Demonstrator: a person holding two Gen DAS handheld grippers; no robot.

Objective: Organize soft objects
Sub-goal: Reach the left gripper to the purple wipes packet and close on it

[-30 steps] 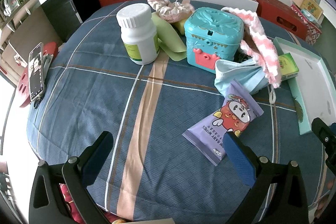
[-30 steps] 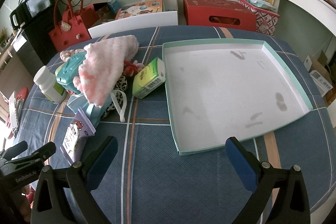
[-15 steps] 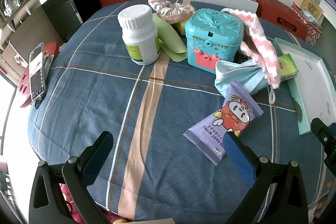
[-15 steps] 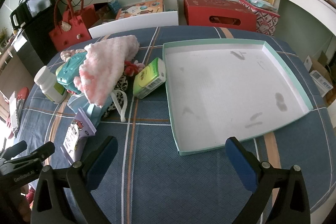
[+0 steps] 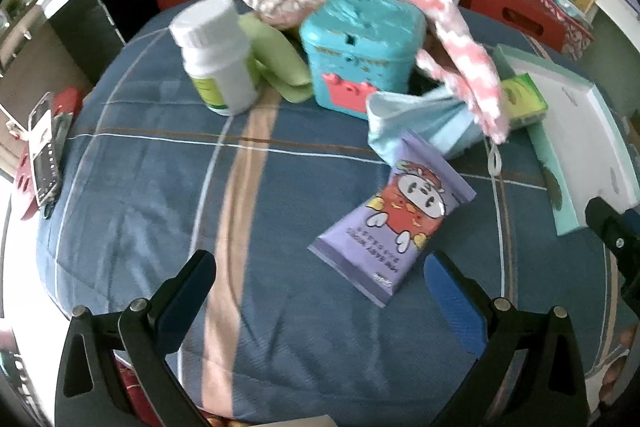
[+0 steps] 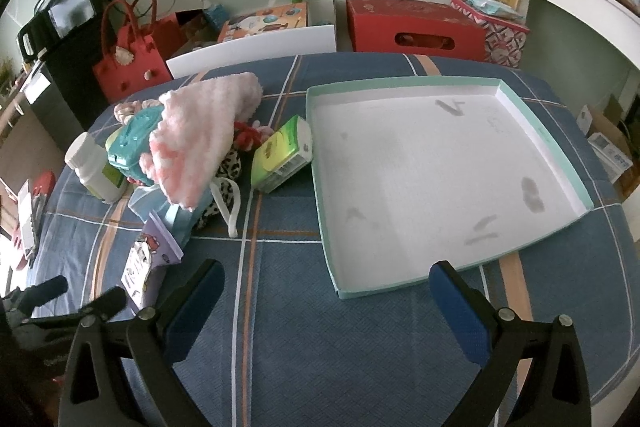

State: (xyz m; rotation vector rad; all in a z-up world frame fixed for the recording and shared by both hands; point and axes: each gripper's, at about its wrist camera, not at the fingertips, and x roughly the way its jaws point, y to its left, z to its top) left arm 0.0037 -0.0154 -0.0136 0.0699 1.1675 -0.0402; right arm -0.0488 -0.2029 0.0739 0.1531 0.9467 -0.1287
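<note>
A purple baby-wipes pack [image 5: 394, 213] [image 6: 146, 263] lies just ahead of my open left gripper [image 5: 324, 291]. Behind it sit a crumpled light-blue face mask [image 5: 420, 125], a pink-and-white knitted cloth [image 5: 460, 55] [image 6: 200, 139] draped over a teal toy box [image 5: 360, 47], and a pink scrunchie [image 5: 276, 1]. A leopard-print soft piece [image 6: 230, 165] peeks from under the cloth. A shallow white tray with mint rim [image 6: 440, 171] [image 5: 576, 131] lies at the right, empty. My right gripper [image 6: 328, 307] hangs open over the tablecloth near the tray's front corner.
A white pill bottle [image 5: 216, 55], green cards [image 5: 280, 63] and a green tissue pack [image 6: 282, 155] stand among the pile. A phone [image 5: 44, 147] lies at the table's left edge. Red bags and boxes [image 6: 416, 31] line the far side.
The left wrist view has shifted slightly closer and is motion-blurred; the pile sits a little lower in frame. The right gripper and tray look unchanged.
</note>
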